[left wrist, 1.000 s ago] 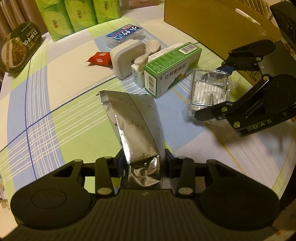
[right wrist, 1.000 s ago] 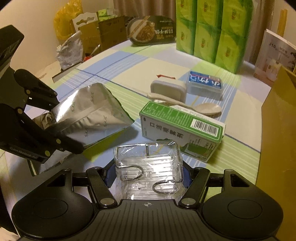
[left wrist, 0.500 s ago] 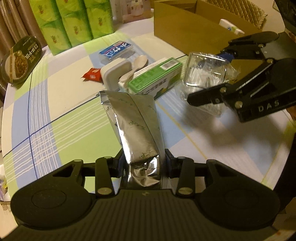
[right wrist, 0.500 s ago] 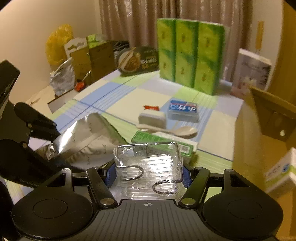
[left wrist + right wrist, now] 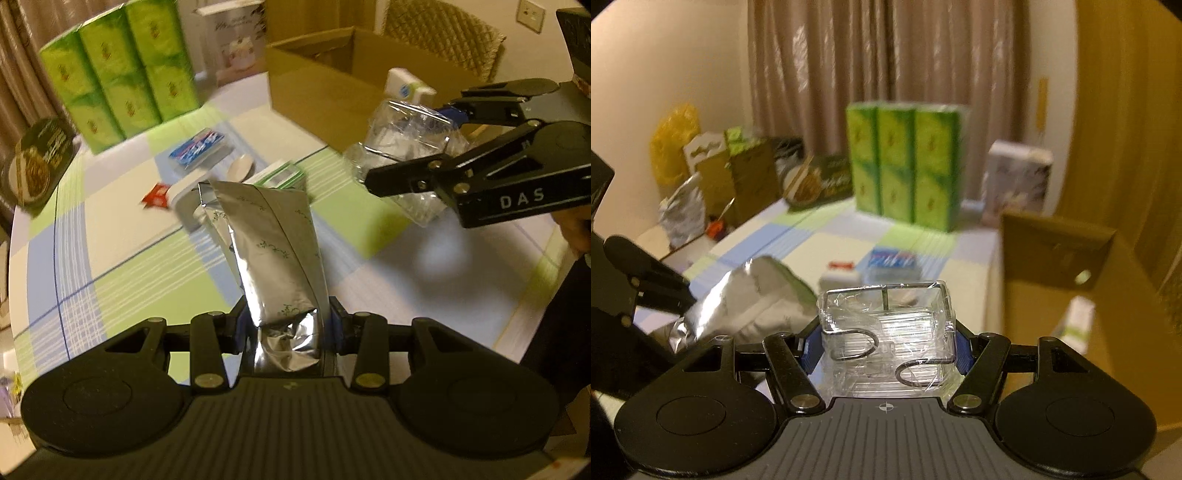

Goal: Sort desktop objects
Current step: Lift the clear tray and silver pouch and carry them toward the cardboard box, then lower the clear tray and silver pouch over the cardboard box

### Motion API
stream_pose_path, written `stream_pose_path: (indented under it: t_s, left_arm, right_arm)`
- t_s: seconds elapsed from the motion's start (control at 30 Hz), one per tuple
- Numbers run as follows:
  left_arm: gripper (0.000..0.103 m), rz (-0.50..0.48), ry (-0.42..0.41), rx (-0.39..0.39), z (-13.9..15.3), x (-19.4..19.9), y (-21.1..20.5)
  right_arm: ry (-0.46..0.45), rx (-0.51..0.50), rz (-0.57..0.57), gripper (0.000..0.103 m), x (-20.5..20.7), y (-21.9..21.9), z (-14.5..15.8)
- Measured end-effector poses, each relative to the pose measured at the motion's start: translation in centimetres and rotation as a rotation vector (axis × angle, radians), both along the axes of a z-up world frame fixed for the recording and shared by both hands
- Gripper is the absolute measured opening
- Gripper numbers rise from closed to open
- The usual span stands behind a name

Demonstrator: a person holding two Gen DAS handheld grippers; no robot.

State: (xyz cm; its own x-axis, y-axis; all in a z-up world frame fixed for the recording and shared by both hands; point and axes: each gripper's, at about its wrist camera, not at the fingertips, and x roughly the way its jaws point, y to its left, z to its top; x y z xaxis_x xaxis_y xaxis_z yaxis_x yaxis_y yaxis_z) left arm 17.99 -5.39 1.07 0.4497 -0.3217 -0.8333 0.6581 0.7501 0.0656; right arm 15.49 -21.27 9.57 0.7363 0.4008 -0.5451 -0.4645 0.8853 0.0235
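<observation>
curtain (image 5: 886,74) behind table | yellow bag (image 5: 674,142) by wall | wicker chair (image 5: 443,48) behind box

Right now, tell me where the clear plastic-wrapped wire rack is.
The clear plastic-wrapped wire rack is clamped in the right gripper, lifted off the table, beside the brown cardboard box.

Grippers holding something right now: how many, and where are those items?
2. The left gripper is clamped on the silver foil pouch, lifted over the table; the right gripper is clamped on the clear plastic-wrapped box, beside the cardboard box.
</observation>
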Motion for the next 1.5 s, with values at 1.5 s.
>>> stream_pose_path:
  t_s: [1.5]
  left_arm:
    - [0.036,-0.173,-0.025,-0.121,5.8,8.4,-18.1]
  right_arm:
    - [0.129,-0.121,-0.311,0.064,10.4,-14.7,-2.6]
